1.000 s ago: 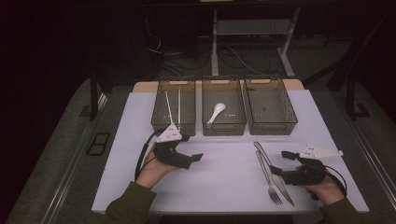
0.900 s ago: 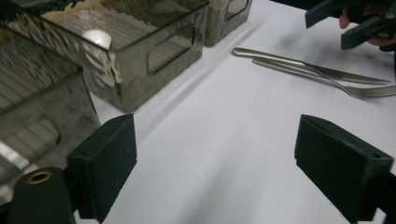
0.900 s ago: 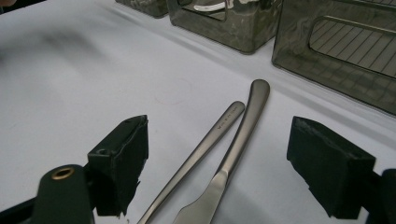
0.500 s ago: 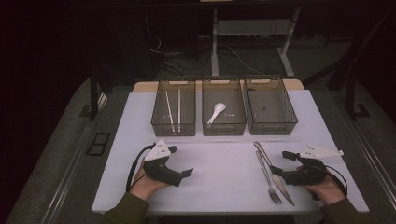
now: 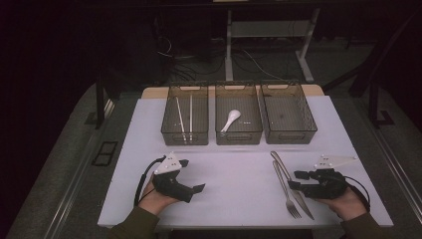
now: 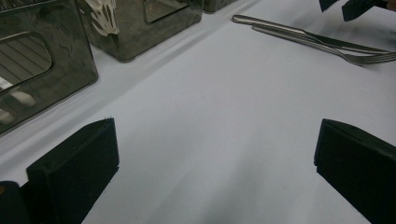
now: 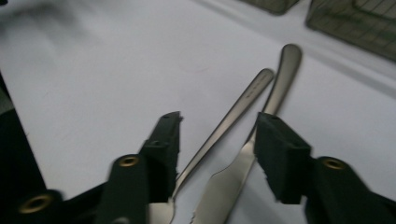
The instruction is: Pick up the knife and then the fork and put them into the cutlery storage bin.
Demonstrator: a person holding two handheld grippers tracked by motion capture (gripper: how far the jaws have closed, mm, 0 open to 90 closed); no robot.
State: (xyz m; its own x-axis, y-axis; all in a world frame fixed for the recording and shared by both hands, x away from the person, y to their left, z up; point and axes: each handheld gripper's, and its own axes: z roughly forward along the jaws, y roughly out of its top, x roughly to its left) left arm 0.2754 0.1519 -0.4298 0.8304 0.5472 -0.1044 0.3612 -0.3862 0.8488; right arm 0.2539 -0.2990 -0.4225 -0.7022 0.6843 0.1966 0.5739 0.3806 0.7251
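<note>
A steel fork (image 5: 287, 196) and knife (image 5: 280, 165) lie side by side on the white table at the right front. My right gripper (image 5: 294, 179) rests low over them and its jaws have just been closing. In the right gripper view the fork handle (image 7: 233, 116) and the knife (image 7: 280, 79) pass between the jaws of that gripper (image 7: 219, 126), with gaps still showing beside the pads. My left gripper (image 5: 193, 175) sits at the left front, wide open over bare table (image 6: 215, 140), nothing between its jaws.
Three dark mesh bins stand in a row at the back. The left bin (image 5: 184, 141) holds chopsticks (image 5: 184, 114), the middle bin (image 5: 239, 141) holds a white spoon (image 5: 230, 119), and the right bin (image 5: 291, 139) holds nothing. The table's front edge is close to both hands.
My left gripper has come down and back toward the table's front edge, and its jaws have spread wider. The right hand has stayed in place over the fork and knife.
</note>
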